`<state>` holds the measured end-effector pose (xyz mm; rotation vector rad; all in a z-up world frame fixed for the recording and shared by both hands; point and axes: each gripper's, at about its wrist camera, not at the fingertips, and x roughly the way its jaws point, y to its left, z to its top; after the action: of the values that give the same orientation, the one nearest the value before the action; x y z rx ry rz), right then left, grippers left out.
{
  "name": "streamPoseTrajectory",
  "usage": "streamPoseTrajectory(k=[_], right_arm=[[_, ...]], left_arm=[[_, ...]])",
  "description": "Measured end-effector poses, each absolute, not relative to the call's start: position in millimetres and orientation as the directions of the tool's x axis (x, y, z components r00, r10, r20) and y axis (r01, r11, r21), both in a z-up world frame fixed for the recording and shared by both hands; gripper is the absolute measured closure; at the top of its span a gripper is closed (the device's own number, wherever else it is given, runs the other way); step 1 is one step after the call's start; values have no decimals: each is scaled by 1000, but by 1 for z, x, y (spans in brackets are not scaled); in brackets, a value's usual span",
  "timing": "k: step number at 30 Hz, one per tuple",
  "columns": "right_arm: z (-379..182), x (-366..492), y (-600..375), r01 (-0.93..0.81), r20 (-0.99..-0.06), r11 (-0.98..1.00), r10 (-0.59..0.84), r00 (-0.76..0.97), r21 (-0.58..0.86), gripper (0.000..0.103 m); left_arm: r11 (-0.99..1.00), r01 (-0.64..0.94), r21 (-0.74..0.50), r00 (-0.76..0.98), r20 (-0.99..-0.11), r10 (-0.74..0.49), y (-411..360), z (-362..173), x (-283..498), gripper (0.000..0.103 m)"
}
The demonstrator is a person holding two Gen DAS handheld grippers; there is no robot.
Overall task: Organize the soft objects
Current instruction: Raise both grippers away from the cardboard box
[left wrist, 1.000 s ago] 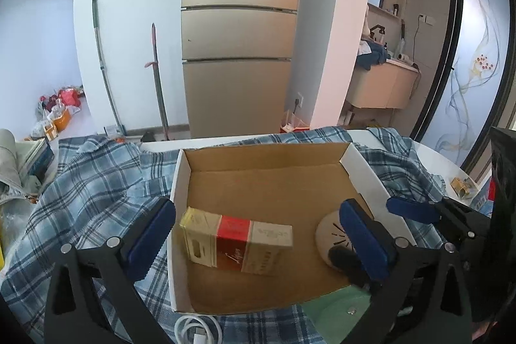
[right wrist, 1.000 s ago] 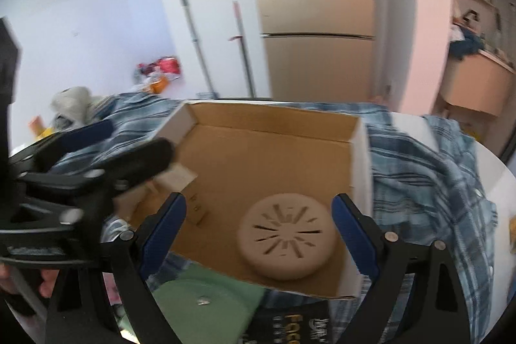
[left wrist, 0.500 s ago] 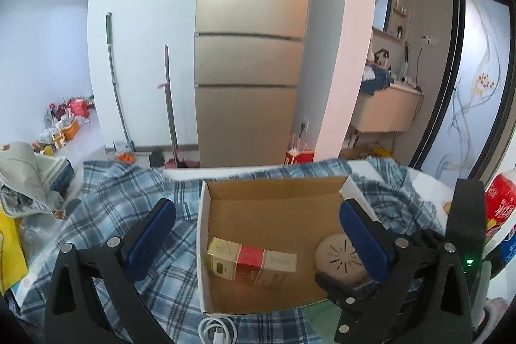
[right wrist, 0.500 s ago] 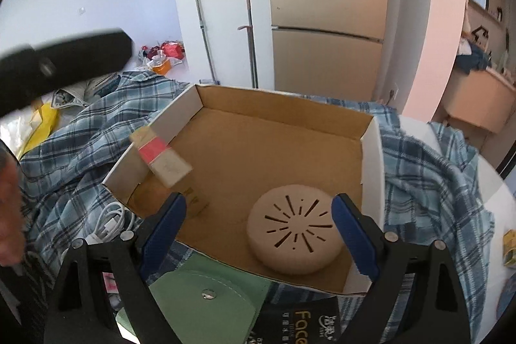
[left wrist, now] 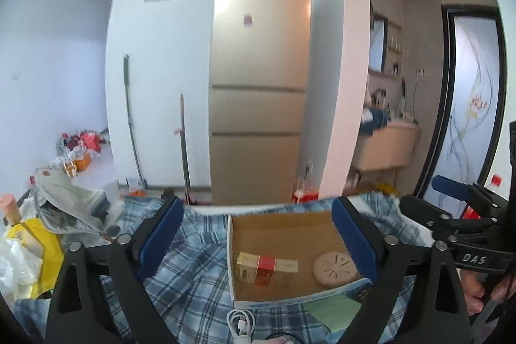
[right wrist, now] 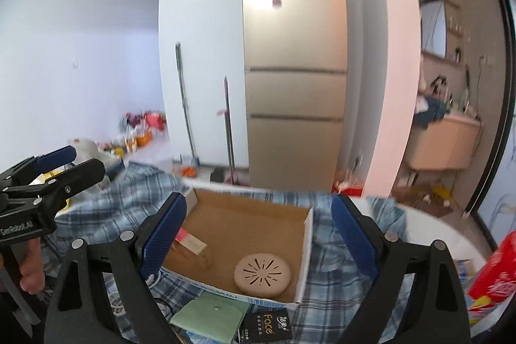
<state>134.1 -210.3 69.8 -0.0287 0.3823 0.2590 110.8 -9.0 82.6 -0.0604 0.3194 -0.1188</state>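
An open cardboard box (left wrist: 283, 223) (right wrist: 248, 218) sits on a blue plaid cloth (left wrist: 193, 276) (right wrist: 325, 289). Inside lie a gold-and-red carton (left wrist: 266, 268) (right wrist: 192, 242) and a round beige slotted disc (left wrist: 333, 268) (right wrist: 262, 274). A green pouch (left wrist: 332, 310) (right wrist: 209, 316) lies in front of the box. My left gripper (left wrist: 258, 234) is open and empty, raised well above the box. My right gripper (right wrist: 258, 231) is open and empty, also raised. Each gripper shows at the edge of the other's view.
A white cable (left wrist: 242, 321) and a black "Face" packet (right wrist: 266, 323) lie by the box front. A red pack (right wrist: 493, 273) is at the right. Bags and papers (left wrist: 64, 202) pile at the left. A fridge (left wrist: 258, 79) stands behind.
Both grippers have risen and pulled back from the box, so it looks smaller and lower. Both stay open and empty. The carton and disc have not moved.
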Motion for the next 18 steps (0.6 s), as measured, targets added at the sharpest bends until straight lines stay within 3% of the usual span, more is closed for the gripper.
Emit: streamPoseTrajectory(k=[3, 5, 11, 18], right_arm=[[83, 109, -218, -249, -325, 968, 247, 913, 34, 11], [88, 94, -222, -238, -286, 970, 241, 927, 48, 5], [90, 54, -223, -229, -190, 973, 232, 954, 35, 1], [64, 29, -215, -251, -196, 967, 255, 947, 46, 1]], left_arm=[[991, 104, -79, 966, -229, -120, -7, 93, 83, 0], [994, 80, -74, 976, -195, -93, -6, 96, 66, 0], [992, 106, -65, 978, -176, -116, -2, 91, 34, 0], [993, 114, -7, 982, -151, -114, -4, 69, 1, 0]])
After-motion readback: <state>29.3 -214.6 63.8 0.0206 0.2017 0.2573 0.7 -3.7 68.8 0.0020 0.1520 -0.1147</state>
